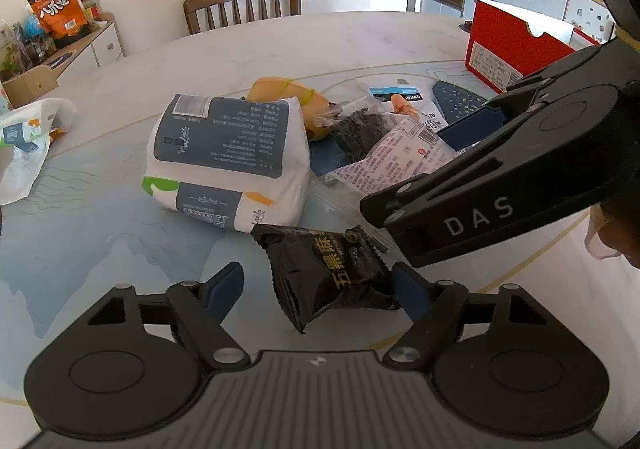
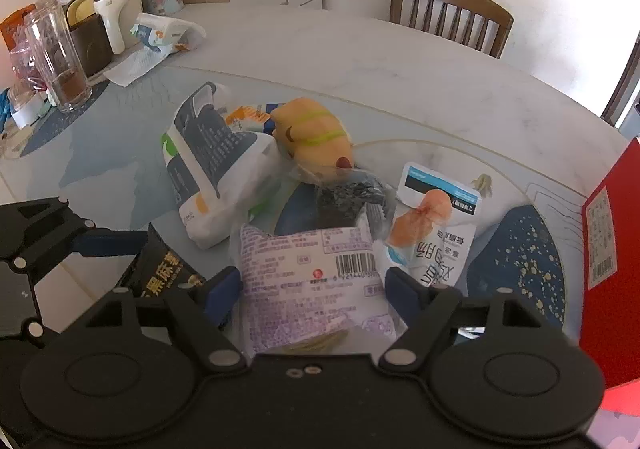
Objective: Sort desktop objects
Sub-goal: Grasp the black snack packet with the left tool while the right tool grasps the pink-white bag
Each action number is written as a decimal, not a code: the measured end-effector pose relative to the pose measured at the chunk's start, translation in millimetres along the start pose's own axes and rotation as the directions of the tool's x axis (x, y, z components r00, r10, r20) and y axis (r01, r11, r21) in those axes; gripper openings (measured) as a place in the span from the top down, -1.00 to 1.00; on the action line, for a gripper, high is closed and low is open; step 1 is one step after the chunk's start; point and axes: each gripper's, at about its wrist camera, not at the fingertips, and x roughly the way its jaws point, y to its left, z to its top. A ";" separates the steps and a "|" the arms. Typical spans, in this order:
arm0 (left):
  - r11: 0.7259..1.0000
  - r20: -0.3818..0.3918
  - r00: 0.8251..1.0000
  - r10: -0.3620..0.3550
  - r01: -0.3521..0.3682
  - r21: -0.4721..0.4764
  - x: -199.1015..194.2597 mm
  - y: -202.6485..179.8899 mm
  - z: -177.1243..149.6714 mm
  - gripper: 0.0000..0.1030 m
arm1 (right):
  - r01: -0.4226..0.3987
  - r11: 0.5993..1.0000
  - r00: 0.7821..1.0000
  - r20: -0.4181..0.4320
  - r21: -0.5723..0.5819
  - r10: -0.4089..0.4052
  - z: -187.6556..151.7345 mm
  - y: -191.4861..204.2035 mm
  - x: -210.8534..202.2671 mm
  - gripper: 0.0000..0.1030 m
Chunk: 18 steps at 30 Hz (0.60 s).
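While the black snack packet [image 1: 332, 273] sits low in the frame between your left gripper [image 1: 316, 289] pads, touching only the right 1, square up before pinching. Further up, your right gripper [image 2: 308, 289], angled down, straddles the lilac packet [image 2: 312, 281], jaws wide, grip uncertain.

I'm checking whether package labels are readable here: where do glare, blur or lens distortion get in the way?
Left wrist view: table bows from fisheye, sunlight washes out its far side, black snack packet reads sharply. Right wrist view: purple-print packet is close and soft, its small text unreadable; corners vignette dark; red box is cut by the edge.
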 end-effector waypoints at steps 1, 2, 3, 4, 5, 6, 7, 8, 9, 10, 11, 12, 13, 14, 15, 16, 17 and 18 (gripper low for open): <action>1.000 0.001 1.000 -0.006 0.006 -0.003 -0.1 0.1 0.0 -0.43 | 0.000 1.000 1.000 -0.002 0.001 0.000 0.1 0.1 0.3 -0.54; 1.000 0.000 1.000 -0.015 0.015 -0.008 0.0 0.9 0.0 -0.39 | -0.003 1.000 1.000 -0.005 0.002 0.003 0.9 -0.1 0.9 -0.53; 1.000 -0.001 1.000 -0.022 0.022 -0.014 0.3 1.3 0.2 -0.34 | -0.005 1.000 1.000 -0.006 0.002 0.005 1.4 -0.5 1.2 -0.51; 0.999 -0.003 1.000 -0.030 0.030 -0.022 0.8 2.0 0.2 -0.31 | -0.007 1.000 1.000 -0.009 0.001 0.007 1.5 -0.9 1.7 -0.50; 0.999 -0.003 0.999 -0.034 0.034 -0.029 0.4 2.7 0.2 -0.31 | -0.007 1.000 1.000 -0.011 0.004 0.007 1.9 -1.7 1.8 -0.47; 0.999 -0.001 0.999 -0.037 0.037 -0.034 -0.6 3.2 -0.3 -0.30 | -0.008 1.000 1.000 -0.011 0.008 0.008 1.8 -2.7 1.6 -0.45; 0.998 0.002 0.999 -0.041 0.041 -0.039 -1.4 4.3 -0.3 -0.28 | -0.009 1.000 1.000 -0.011 0.010 0.009 1.8 -3.8 1.0 -0.43; 0.998 0.005 0.999 -0.048 0.048 -0.048 -2.2 5.6 -0.1 -0.23 | -0.010 1.000 1.000 -0.012 0.012 0.010 1.8 -4.5 0.7 -0.39; 0.997 0.005 0.998 -0.057 0.057 -0.058 -2.4 6.6 0.3 -0.12 | -0.014 1.000 1.000 -0.013 0.016 0.014 1.9 -5.2 0.4 -0.36; 0.995 0.002 0.998 -0.067 0.067 -0.068 -2.3 8.1 0.9 -0.07 | -0.020 1.000 1.000 -0.015 0.022 0.020 1.7 -6.5 -0.3 -0.34; 0.994 0.001 0.997 -0.074 0.074 -0.077 -2.4 9.4 1.4 -0.06 | -0.023 0.999 1.000 -0.016 0.027 0.023 1.7 -7.2 -0.9 -0.30; 0.994 0.001 0.997 -0.077 0.076 -0.081 -3.0 10.2 1.2 -0.04 | -0.023 0.999 1.000 -0.016 0.029 0.024 1.7 -7.2 -1.6 -0.27; 0.993 0.003 0.997 -0.081 0.081 -0.085 -3.5 11.2 1.3 -0.01 | -0.023 0.999 1.000 -0.017 0.027 0.023 1.6 -6.8 -2.3 -0.26; 0.992 0.003 0.996 -0.085 0.085 -0.090 -4.2 12.1 0.9 0.00 | -0.021 1.000 1.000 -0.018 0.023 0.022 1.2 -6.5 -2.9 -0.24; 0.991 0.004 0.996 -0.090 0.090 -0.096 -4.8 13.4 1.1 0.03 | -0.019 1.000 1.000 -0.018 0.021 0.019 0.9 -6.0 -3.4 -0.23; 0.990 0.006 0.995 -0.095 0.095 -0.101 -5.6 14.3 1.6 0.07 | -0.018 1.000 1.000 -0.019 0.022 0.018 0.8 -5.8 -4.2 -0.22; 0.989 0.006 0.995 -0.103 0.103 -0.106 -6.6 14.9 1.9 0.08 | -0.020 1.000 1.000 -0.019 0.023 0.020 0.6 -5.9 -4.1 -0.20; 0.988 0.006 0.994 -0.108 0.108 -0.110 -7.1 15.5 2.3 0.11 | -0.019 1.000 1.000 -0.020 0.025 0.020 0.3 -5.7 -4.9 -0.19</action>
